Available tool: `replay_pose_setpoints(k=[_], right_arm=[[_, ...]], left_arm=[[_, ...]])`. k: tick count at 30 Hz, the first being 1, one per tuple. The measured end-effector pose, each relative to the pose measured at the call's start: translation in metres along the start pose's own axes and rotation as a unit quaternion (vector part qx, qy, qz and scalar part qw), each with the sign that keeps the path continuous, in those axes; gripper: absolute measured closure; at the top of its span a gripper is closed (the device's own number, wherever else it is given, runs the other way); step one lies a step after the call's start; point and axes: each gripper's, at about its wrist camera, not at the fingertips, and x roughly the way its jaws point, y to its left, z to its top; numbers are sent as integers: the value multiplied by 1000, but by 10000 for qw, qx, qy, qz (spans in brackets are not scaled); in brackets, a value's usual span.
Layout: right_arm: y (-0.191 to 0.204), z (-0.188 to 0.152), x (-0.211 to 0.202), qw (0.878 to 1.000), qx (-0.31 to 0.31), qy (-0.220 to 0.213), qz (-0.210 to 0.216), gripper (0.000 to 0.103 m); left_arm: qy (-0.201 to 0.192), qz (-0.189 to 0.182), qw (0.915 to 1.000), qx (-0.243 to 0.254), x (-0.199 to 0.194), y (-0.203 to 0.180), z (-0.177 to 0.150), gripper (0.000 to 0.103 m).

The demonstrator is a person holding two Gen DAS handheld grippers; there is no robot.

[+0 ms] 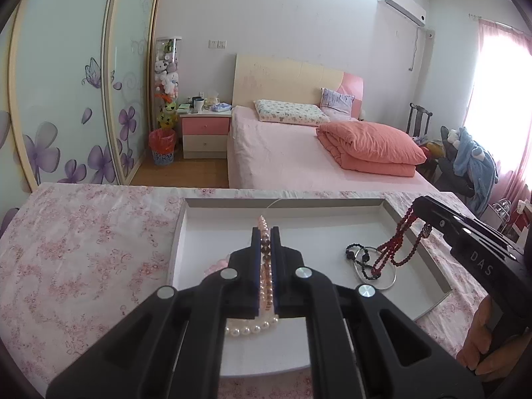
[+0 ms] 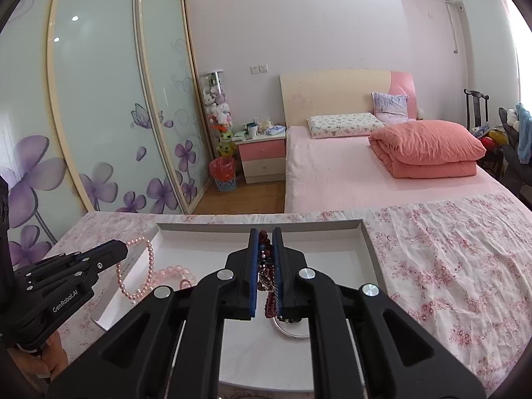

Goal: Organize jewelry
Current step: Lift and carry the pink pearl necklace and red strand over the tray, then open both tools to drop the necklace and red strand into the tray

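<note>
Left gripper [image 1: 265, 232], jaws clamped on the pearl strand [image 1: 265, 267]; right gripper [image 2: 265, 232] pinching the dark red beads [image 2: 266, 266] — both over the tray [image 1: 282, 203]. Risk — hanging loops snag the bangle [image 1: 385, 284] at 4 o'clock.

black left gripper [image 1: 265, 232] marked "genrobot.ai", silver rivets, blue-lined jaws.

A floral-clothed table [image 1: 83, 232] carries a shallow white tray [image 1: 282, 203].
</note>
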Motion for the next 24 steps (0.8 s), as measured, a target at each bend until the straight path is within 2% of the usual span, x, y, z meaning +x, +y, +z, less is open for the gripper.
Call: replay_pose_setpoints(k=[5, 7, 8, 9, 10, 24], right_arm=[[0, -2, 10, 9999, 14, 120, -99, 93], [-1, -3, 10, 9998, 40, 153, -99, 89], [-3, -4, 10, 9998, 55, 144, -111, 74], [-3, -4, 8, 9998, 65, 116, -129, 55], [-4, -5, 6, 9998, 63, 47, -155, 51], [-3, -9, -10, 9999, -14, 56, -140, 51]], left_arm=[[94, -25, 10000, -3, 13, -3, -1, 96], [141, -34, 9999, -33, 16, -1, -1, 96], [153, -11, 9999, -58, 16, 0, -2, 94], [163, -5, 9998, -85, 16, 1, -2, 92], [170, 0, 9998, -98, 17, 2, -2, 90], [112, 148, 9997, -162, -5, 11, -5, 85]])
